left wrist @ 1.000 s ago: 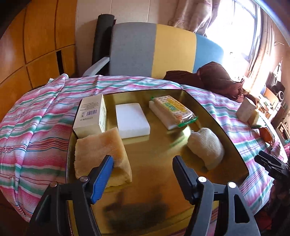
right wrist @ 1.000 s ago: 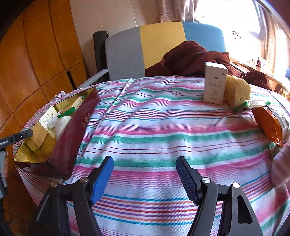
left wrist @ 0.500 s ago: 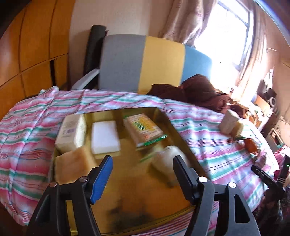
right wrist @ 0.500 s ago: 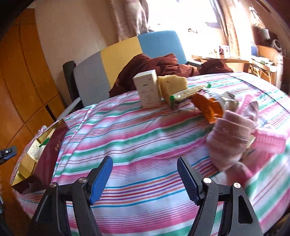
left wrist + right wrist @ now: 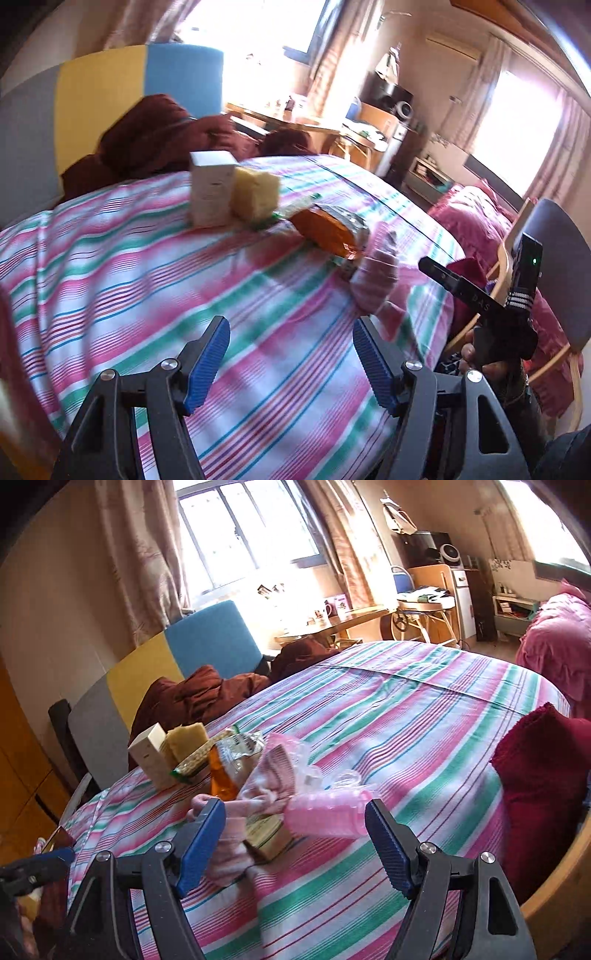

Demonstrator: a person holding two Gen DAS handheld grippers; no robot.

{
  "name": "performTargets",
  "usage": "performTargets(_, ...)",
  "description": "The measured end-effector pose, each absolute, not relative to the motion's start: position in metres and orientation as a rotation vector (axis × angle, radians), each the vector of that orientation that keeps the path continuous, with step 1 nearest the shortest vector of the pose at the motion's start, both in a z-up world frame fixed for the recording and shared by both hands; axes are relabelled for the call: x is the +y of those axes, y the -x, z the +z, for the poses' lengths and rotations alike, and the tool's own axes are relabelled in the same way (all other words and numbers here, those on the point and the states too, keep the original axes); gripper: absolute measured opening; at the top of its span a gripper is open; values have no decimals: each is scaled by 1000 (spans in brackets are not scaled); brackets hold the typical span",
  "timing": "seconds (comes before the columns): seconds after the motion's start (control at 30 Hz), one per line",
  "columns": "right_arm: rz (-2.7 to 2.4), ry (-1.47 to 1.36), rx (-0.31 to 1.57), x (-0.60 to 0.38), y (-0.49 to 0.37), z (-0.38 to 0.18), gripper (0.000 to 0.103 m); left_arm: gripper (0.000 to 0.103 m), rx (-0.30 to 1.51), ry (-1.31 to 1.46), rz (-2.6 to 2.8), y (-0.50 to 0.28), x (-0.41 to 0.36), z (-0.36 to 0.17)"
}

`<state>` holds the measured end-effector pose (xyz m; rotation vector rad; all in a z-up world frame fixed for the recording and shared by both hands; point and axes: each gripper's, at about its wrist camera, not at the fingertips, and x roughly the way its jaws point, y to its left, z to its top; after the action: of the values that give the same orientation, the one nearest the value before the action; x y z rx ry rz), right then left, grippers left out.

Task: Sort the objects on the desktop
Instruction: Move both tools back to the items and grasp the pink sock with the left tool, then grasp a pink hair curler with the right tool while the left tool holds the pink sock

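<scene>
Right wrist view: a heap of small things lies on the striped surface [image 5: 424, 716], just ahead of my right tongs [image 5: 295, 834].
Pink sock: the sock [image 5: 273, 771] lies in the middle of the heap, one end drooping toward my left blue finger.
Pink bottle: the ribbed pink bottle [image 5: 325, 814] lies on its side between my two fingers, touching the sock.
Orange packet: the packet [image 5: 221, 779] is just behind the sock, beside a crinkled clear wrapper.
White box and yellow sponge: the white box [image 5: 149, 755] stands at the far left of the heap, and the sponge [image 5: 186, 738] touches it.
Right tongs: wide apart, with nothing between the pads.
Left wrist view: the same heap is farther away and blurred; I see the white box [image 5: 212, 188], the sponge [image 5: 256, 195], the orange packet [image 5: 325, 229] and the sock [image 5: 376, 280].
Left tongs: my left tongs [image 5: 291, 362] are wide apart above bare striped cloth and grip nothing.
Other tongs seen: the right tongs [image 5: 476, 291] show at the right edge of this view, held by my hand [image 5: 480, 358].
Around: a dark red cloth [image 5: 199, 698] lies at the far edge, before a chair [image 5: 155, 668] of grey, yellow and blue.
</scene>
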<state>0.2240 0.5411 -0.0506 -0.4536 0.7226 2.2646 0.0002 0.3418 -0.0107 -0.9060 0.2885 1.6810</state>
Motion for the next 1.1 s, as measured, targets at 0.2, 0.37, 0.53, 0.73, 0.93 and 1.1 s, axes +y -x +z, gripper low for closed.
performTargets(0.2, 2264, 394, 780, 556, -231, -48, 83, 76, 371, 874, 1570, -27, 403, -20)
performTargets(0.37, 2262, 408, 799, 564, -227, -58, 84, 78, 412, 863, 1504, -42, 441, -28)
performTargets(0.53, 2266, 418, 793, 567, -224, -63, 84, 78, 446, 886, 1491, -46, 467, -45)
performTargets(0.73, 2266, 446, 767, 567, -222, -67, 85, 47, 412, 947, 1485, -34, 472, -65)
performTargets(0.93, 2267, 444, 765, 565, -219, -65, 85, 43, 338, 935, 1528, -24, 424, -56)
performTargets(1.1, 2341, 475, 706, 546, -201, -55, 85, 43, 283, 969, 1568, -20, 378, -57)
